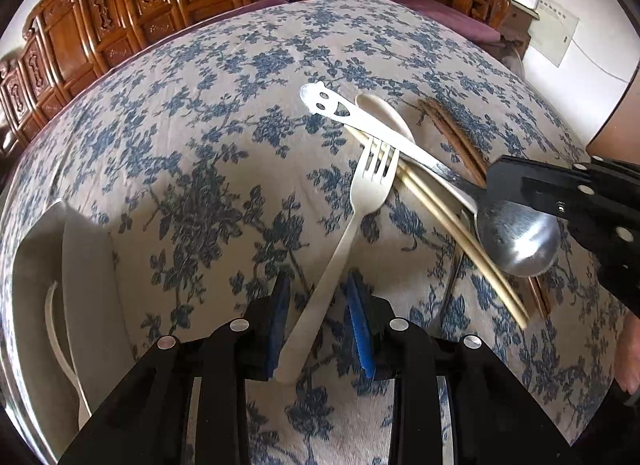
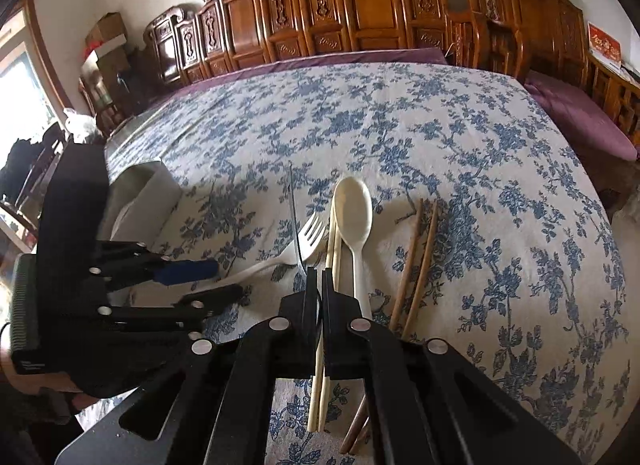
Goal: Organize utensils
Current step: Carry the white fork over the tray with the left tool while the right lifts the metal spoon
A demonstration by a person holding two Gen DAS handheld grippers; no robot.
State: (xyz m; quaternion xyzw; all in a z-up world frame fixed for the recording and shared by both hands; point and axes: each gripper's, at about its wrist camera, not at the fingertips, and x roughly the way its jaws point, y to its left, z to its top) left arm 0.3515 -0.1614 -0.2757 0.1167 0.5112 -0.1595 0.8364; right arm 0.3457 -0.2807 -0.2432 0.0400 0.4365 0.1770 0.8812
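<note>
Left wrist view: I see my left gripper (image 1: 318, 289) spread, its blue pads (image 1: 360, 329) standing either side of the fork (image 1: 356, 205) handle; whether a pad touches the handle I cannot tell; the fork lies on the cloth (image 1: 200, 125), tines far and resting against the pale chopsticks (image 1: 448, 225). To the right, my right gripper (image 1: 516, 189) pinches the steel spoon (image 1: 516, 237) at the neck; the bowl sits near, shiny side up, and the flat handle runs far-left to a smiling cut-out face at its end; the spoon is held above the pile. Under it lie the white spoon (image 1: 384, 113) and the pale chopsticks; the dark chopsticks (image 1: 452, 129) lie just beside them on the right. A white tray (image 1: 84, 257) stands at the near left edge, with a white utensil in it that I cannot identify.

Right wrist view: my right gripper (image 2: 319, 285) is pressed together on the steel spoon (image 2: 295, 217), seen edge-on as a thin dark line running far; the white spoon (image 2: 354, 217) lies bowl far, touching the pale chopsticks (image 2: 332, 249) on its left; the dark chopsticks (image 2: 416, 257) lie apart on the right; the fork (image 2: 308, 237) lies left of the pale pair; my left gripper (image 2: 208, 281) reaches in from the left, spread; the tray (image 2: 140, 201) stands behind it.
</note>
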